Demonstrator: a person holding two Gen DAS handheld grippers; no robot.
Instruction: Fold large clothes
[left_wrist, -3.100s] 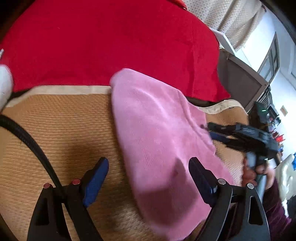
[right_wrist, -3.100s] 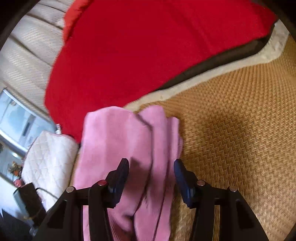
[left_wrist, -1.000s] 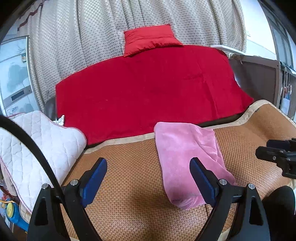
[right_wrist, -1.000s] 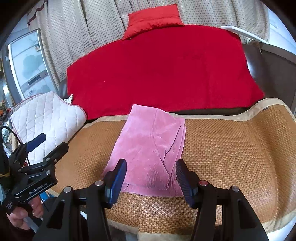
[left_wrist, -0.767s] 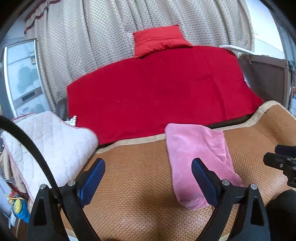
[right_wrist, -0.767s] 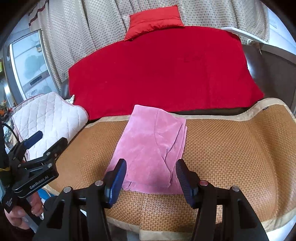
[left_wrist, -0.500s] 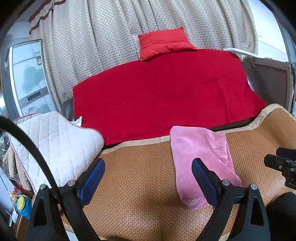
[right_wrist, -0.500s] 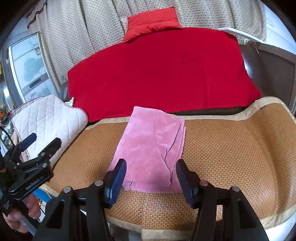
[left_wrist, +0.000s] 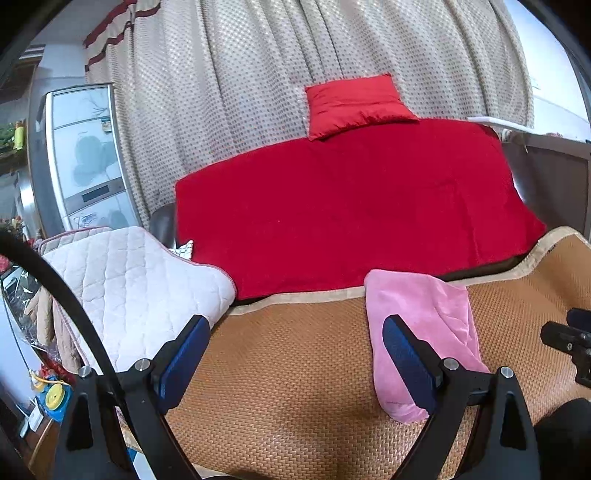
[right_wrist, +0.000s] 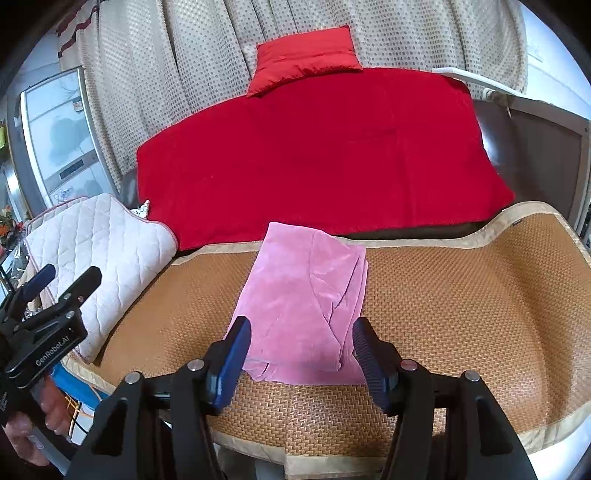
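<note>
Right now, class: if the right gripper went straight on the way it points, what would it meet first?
Probably the folded pink cloth lying on the woven mat. The right gripper, jaws opening with nothing between them, points down at the cloth's near end; depth is hard to judge.

One folded pink fleece garment (right_wrist: 303, 295). One woven tan rattan mat (right_wrist: 461, 302) with beige cloth border. One large red blanket (right_wrist: 317, 155). One small red cushion (right_wrist: 306, 55). One white quilted pad (right_wrist: 99, 251). One dotted beige curtain (left_wrist: 258, 92). One silver refrigerator (left_wrist: 81, 158). Two black tongs with blue pads: left tongs (left_wrist: 295, 358), right tongs (right_wrist: 301, 354).
</note>
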